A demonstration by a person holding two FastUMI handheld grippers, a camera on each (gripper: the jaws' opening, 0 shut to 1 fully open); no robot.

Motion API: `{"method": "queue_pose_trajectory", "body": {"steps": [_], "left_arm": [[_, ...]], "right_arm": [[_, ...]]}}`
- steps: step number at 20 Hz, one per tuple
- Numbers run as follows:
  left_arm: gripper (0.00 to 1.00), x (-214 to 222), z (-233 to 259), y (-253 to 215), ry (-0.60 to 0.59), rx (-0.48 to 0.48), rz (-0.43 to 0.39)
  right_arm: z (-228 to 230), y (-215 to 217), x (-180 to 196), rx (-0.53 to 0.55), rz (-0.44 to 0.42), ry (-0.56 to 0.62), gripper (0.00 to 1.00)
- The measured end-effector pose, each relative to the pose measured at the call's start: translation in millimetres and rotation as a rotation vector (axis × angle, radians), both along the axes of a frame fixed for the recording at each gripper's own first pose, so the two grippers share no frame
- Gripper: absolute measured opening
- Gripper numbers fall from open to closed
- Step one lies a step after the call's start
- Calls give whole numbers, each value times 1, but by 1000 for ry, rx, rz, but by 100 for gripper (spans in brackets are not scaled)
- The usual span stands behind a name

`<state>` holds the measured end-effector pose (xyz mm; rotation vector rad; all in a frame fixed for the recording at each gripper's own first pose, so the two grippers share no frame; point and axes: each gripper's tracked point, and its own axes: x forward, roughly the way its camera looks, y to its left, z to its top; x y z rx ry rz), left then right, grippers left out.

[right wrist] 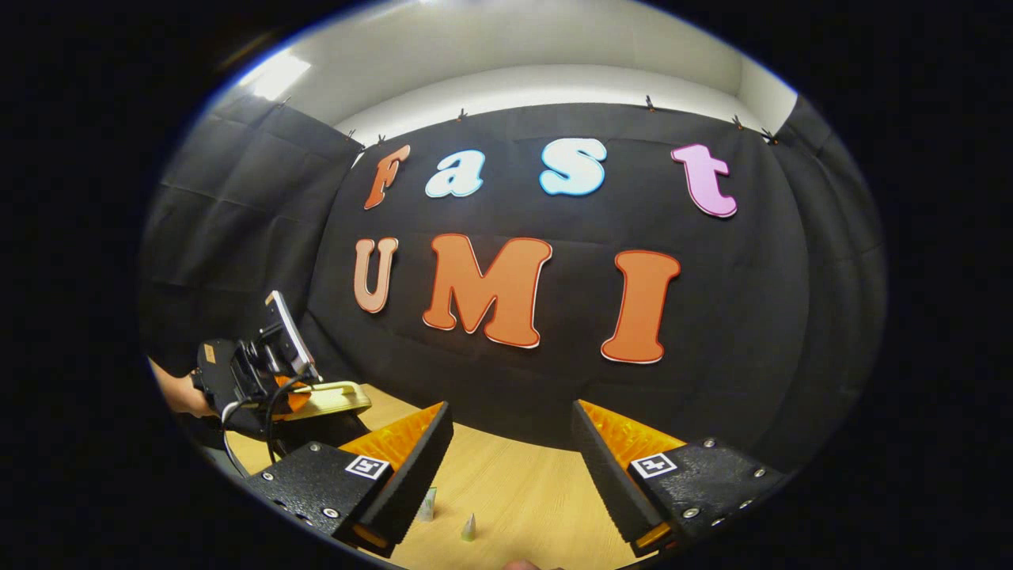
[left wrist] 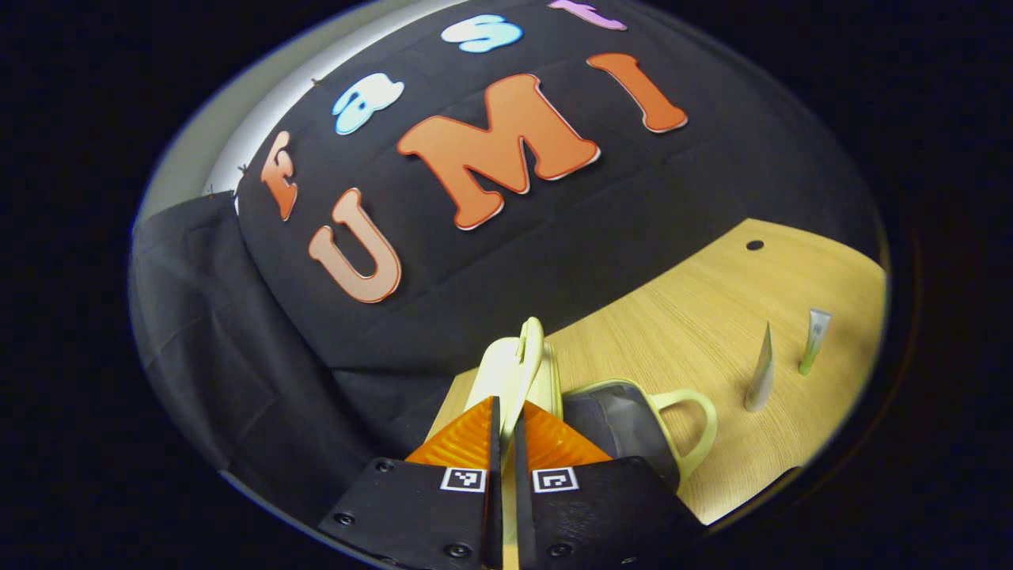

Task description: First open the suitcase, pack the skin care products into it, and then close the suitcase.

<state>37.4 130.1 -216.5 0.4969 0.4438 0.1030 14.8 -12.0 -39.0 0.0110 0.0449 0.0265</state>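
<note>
No readable labels — my left gripper [left wrist: 506,416] clamps suitcase lid [left wrist: 506,372]; right gripper [right wrist: 510,443] spread wide above table [right wrist: 514,491].

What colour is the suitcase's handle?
Pale yellow-green; the suitcase handle shows best in the left gripper view.

Black cloth wall [right wrist: 554,380] hung behind a light wooden table [left wrist: 712,309]; a small dark hole [left wrist: 755,245] marked the tabletop; pale wall [right wrist: 538,79] above was brightly lit.
</note>
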Motion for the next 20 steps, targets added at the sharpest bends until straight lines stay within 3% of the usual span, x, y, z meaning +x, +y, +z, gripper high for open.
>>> {"method": "queue_pose_trajectory", "body": {"steps": [4,9,14,17,20], "left_arm": [[7,7,18,50,-39,-67,28],[7,13,27,145,-88,-153,117],[7,10,-2,225,-71,-139,179],[7,12,-26,272,-45,-192,225],[7,11,-61,318,15,-163,269]], "right_arm": [[8,48,12,16,-1,13,95],[15,97,29,-5,-33,36,95],[28,145,48,-2,-39,38,95],[32,170,58,-20,-53,36,95],[27,194,65,-4,-79,59,95]]}}
